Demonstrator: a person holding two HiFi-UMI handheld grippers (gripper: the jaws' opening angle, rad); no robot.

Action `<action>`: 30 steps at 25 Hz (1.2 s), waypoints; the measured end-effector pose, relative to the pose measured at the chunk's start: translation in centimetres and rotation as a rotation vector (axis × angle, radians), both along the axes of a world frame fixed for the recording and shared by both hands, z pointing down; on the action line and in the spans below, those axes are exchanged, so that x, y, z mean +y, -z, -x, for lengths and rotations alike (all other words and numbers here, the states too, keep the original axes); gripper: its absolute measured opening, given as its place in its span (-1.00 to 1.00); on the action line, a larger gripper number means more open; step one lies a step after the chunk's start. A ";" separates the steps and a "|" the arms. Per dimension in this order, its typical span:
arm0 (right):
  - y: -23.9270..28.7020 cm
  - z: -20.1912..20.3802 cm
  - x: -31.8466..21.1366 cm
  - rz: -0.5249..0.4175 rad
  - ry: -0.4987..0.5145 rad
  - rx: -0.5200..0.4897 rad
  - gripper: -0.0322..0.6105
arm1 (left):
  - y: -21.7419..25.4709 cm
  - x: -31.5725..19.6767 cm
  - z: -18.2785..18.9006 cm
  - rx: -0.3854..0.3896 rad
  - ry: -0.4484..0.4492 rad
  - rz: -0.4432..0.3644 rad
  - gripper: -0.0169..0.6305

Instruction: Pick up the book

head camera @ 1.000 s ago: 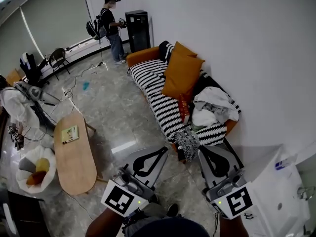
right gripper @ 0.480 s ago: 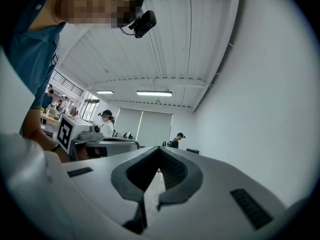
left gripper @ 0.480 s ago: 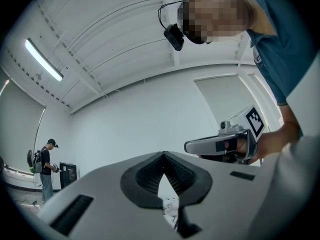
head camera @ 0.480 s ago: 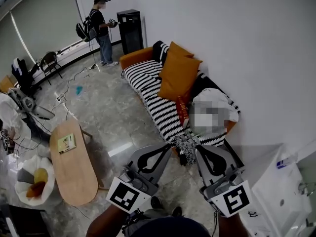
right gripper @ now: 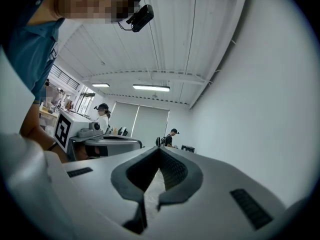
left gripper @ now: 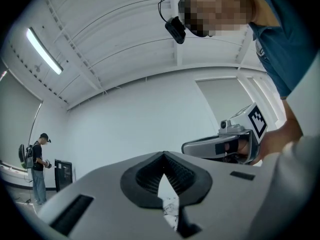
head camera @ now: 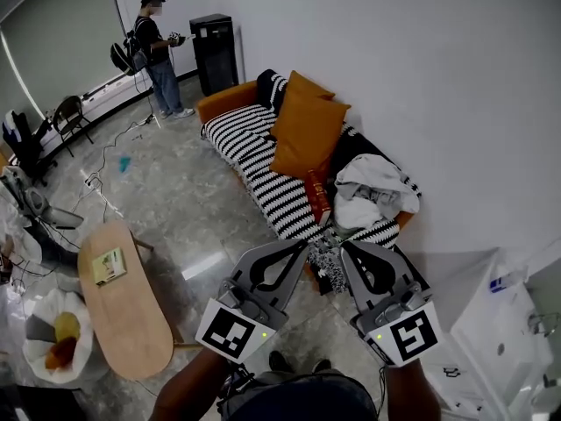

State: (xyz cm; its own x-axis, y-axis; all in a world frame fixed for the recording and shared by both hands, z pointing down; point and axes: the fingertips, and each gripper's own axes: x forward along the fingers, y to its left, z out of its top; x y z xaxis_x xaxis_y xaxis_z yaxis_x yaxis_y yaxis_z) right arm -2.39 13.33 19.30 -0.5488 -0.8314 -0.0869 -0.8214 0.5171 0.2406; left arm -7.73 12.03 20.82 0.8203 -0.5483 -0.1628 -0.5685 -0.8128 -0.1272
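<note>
Both tongs clenched, nothing in them: left gripper [head camera: 296, 247] and right gripper [head camera: 348, 246] sit side by side low in my head view, pads together in each gripper view. Red book [head camera: 317, 195] stands on the striped sofa [head camera: 237, 139] at 12 o'clock from the tips, well apart, just below the orange cushion [head camera: 304, 134]. Its gold cover print is too small to read. A pale green booklet [head camera: 109, 265] lies on the oval table [head camera: 131, 323] at 9 o'clock, text illegible. The marker cubes show only black-and-white squares.
</note>
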 end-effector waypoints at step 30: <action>-2.4 -10.1 -12.6 0.043 0.053 -0.051 -0.86 | -2.3 -12.8 -10.5 -0.028 0.055 0.042 -0.94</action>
